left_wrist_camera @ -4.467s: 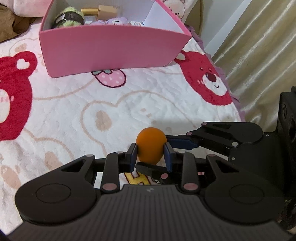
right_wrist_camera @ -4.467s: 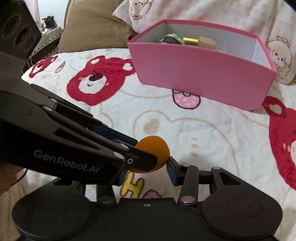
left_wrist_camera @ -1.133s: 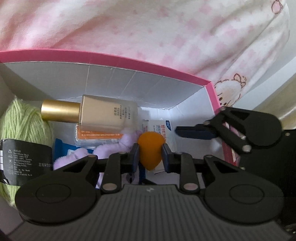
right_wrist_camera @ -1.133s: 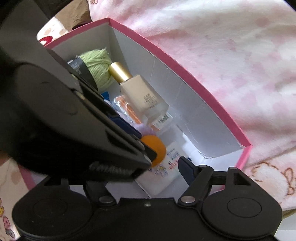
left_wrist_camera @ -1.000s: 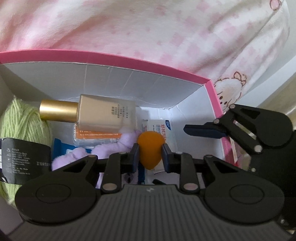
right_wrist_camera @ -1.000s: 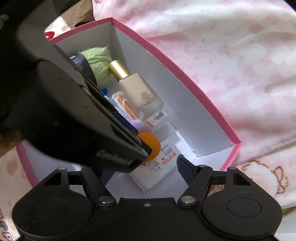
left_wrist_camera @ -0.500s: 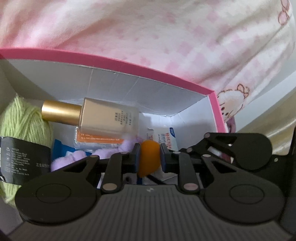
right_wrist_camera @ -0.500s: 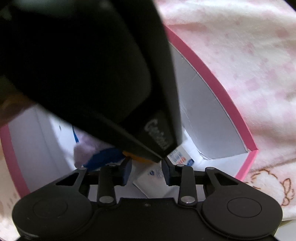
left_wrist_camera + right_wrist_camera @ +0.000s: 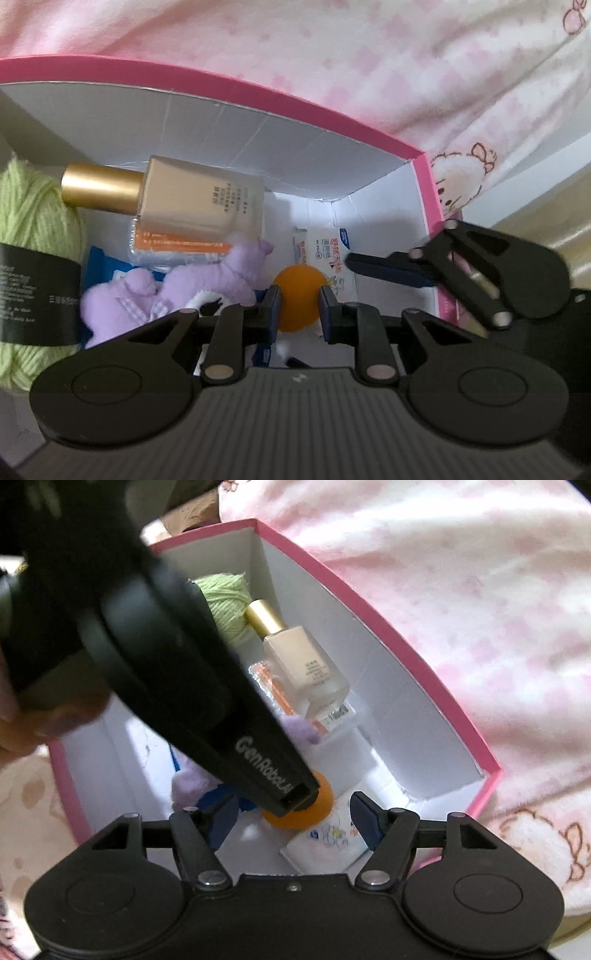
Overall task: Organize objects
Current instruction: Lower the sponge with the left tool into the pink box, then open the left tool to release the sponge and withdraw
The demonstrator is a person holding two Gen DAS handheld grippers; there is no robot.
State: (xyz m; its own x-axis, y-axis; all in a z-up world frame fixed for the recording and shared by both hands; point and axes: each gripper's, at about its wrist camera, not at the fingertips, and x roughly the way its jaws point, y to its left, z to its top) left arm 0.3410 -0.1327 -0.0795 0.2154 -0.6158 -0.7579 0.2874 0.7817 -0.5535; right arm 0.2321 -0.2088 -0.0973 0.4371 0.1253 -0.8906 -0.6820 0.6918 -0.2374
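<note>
Our left gripper point(image 9: 298, 309) is clamped on the orange sponge point(image 9: 297, 295), holding it low inside the pink box point(image 9: 258, 99), near the box's corner at 3 o'clock. Our right gripper point(image 9: 291, 821) holds nothing; its jaws have just been opening and stand apart on either side of the sponge without pressing it. We judge the step is the drop: lower the sponge onto the white tissue pack point(image 9: 325, 254), clear of the purple plush point(image 9: 173, 288) at 9 o'clock and the foundation bottle point(image 9: 199, 199) at 11 o'clock, then release gently so it does not roll.
</note>
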